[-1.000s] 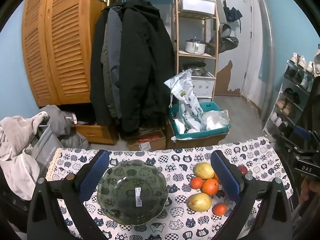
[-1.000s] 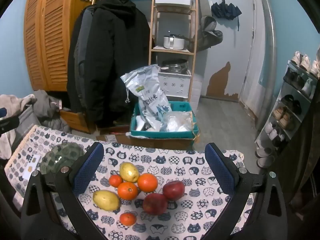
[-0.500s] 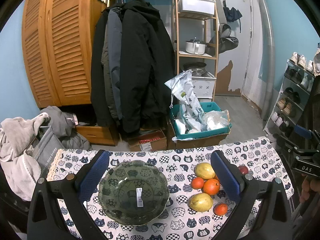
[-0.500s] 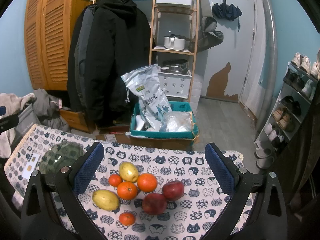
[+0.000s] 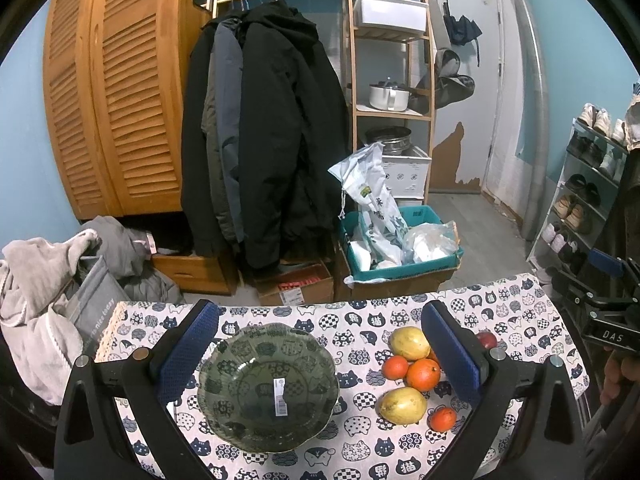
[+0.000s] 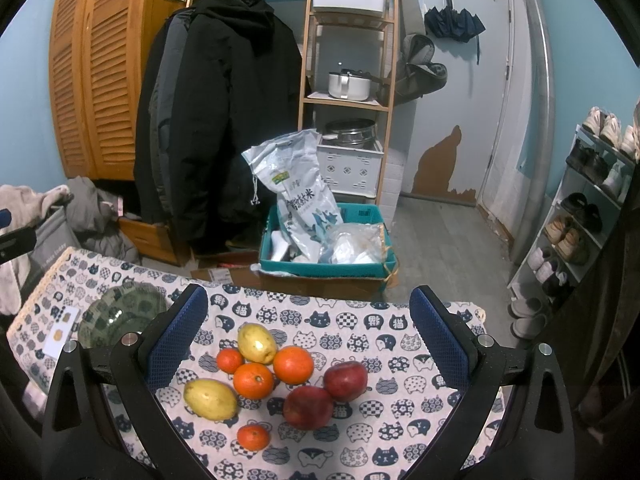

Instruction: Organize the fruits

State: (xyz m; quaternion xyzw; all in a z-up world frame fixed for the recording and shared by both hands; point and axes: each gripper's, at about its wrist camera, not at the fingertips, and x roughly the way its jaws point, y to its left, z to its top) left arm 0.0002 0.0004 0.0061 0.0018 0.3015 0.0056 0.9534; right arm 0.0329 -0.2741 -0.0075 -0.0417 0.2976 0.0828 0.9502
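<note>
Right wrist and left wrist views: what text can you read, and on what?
"DAS": tag on the right gripper's body.
"米", other characters blurred: white sack.
"nice today", partly legible: grey bag.
Barcode sticker in the green bowl: too small.
Carton label: blurred.

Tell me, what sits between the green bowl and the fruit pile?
Nothing but bare cat-print tablecloth between the green bowl and fruit pile, seen in the left wrist view.
</note>
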